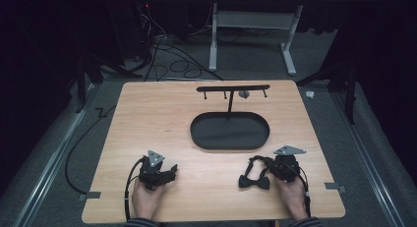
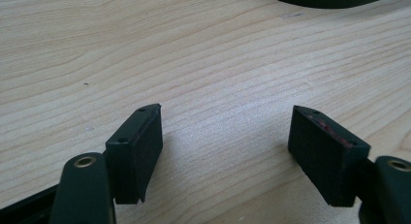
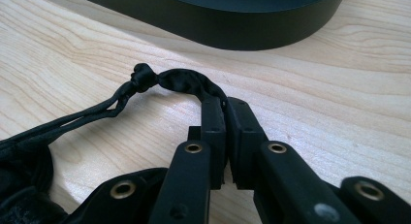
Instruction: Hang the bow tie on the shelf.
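A black bow tie (image 1: pixel 254 182) lies on the wooden table near the front right, its strap (image 1: pixel 258 161) looping up toward my right gripper (image 1: pixel 273 164). In the right gripper view the right gripper (image 3: pixel 226 104) is shut on the strap (image 3: pixel 184 80), just past a knot in it. My left gripper (image 1: pixel 169 172) rests on the table at the front left, held in a hand. Seen from its own camera, the left gripper (image 2: pixel 225 129) stands wide open over bare wood with nothing between its jaws.
A black oval tray (image 1: pixel 230 131) sits at the table's middle, with a thin T-shaped hanger stand (image 1: pixel 232 89) rising from its far edge. The tray's wall (image 3: pixel 218 27) lies just beyond the right gripper. Cables (image 1: pixel 167 60) and a table frame stand on the floor behind.
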The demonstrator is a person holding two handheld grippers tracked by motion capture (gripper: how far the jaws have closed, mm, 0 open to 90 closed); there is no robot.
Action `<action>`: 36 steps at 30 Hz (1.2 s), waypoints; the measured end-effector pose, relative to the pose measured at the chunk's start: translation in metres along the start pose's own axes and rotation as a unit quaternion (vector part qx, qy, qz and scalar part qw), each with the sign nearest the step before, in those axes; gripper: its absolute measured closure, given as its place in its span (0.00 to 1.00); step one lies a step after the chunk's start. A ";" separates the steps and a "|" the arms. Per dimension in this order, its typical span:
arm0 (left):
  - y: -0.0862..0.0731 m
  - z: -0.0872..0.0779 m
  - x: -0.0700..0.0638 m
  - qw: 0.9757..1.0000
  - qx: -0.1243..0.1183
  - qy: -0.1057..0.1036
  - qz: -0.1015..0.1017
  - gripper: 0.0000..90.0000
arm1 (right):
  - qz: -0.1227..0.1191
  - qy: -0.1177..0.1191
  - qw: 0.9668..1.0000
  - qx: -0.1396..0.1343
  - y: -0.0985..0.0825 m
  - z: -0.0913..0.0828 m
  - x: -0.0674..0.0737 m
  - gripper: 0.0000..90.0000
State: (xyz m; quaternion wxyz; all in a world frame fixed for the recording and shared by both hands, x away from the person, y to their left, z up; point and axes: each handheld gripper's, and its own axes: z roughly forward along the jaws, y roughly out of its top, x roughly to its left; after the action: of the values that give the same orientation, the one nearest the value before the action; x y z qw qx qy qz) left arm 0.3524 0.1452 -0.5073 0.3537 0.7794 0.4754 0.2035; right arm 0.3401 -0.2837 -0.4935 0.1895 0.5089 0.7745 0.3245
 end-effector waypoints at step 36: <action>0.000 0.000 0.000 1.000 0.000 0.000 0.001 0.32 | -0.069 0.024 0.993 -0.089 0.076 -0.041 -0.001 0.99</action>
State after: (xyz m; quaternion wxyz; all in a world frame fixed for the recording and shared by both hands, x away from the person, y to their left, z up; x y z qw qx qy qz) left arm 0.3524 0.1452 -0.5073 0.3534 0.7798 0.4748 0.2040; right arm 0.3656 -0.2772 -0.4112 0.2369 0.4276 0.7802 0.3903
